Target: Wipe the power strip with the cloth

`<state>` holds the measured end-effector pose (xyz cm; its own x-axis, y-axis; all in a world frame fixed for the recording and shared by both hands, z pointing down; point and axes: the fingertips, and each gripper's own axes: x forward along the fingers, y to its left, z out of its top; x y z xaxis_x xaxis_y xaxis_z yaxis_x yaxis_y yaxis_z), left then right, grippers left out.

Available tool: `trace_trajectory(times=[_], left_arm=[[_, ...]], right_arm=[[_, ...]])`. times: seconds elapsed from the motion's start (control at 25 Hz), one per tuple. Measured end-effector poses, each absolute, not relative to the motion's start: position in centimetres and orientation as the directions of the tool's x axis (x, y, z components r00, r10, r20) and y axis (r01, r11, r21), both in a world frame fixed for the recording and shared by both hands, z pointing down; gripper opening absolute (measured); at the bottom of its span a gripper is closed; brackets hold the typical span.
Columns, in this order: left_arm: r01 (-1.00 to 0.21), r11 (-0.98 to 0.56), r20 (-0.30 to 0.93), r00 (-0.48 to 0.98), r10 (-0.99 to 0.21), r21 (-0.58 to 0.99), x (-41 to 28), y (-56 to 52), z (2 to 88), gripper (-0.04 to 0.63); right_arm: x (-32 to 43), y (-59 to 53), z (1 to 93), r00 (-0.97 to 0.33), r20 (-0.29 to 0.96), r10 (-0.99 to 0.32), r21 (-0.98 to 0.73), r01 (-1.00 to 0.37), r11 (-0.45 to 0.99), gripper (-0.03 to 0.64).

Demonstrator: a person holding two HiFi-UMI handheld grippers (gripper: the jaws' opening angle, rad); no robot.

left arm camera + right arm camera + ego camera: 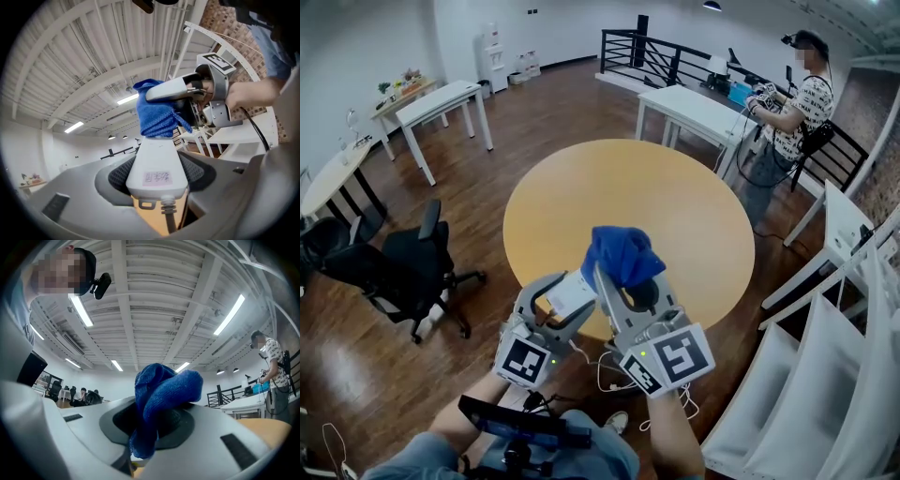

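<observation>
My left gripper [555, 302] is shut on a white power strip [570, 293], held up over the near edge of the round yellow table [675, 216]. The left gripper view has the power strip [157, 164] clamped between the jaws of my left gripper [157, 180], with its cord end nearest the camera. My right gripper [630, 286] is shut on a bunched blue cloth [622, 255]. The cloth [157, 115] rests against the strip's far end, with the right gripper [194, 93] just behind it. Seen from the right gripper [154, 432], the cloth [161, 399] bulges out between the jaws.
The strip's white cord [609, 370] hangs below the grippers. A black office chair [403, 267] stands to the left of the table. White tables [698, 112] and a standing person [787, 112] are behind it. White panels [825, 375] lean at the right.
</observation>
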<state>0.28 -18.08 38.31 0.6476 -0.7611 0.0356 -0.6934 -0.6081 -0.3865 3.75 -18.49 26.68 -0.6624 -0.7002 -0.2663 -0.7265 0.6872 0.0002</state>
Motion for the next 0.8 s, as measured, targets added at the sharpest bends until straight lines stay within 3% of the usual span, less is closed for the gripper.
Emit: trace_trajectory(times=[0.8], left_arm=[[-0.697,-0.603,0.039,0.641,-0.766,-0.389,0.0,-16.9,38.1,0.285]], right_arm=[[11.7,-21.9,22.5,-0.492,-0.347,-0.799,0.018,-0.855,0.519,0.075]])
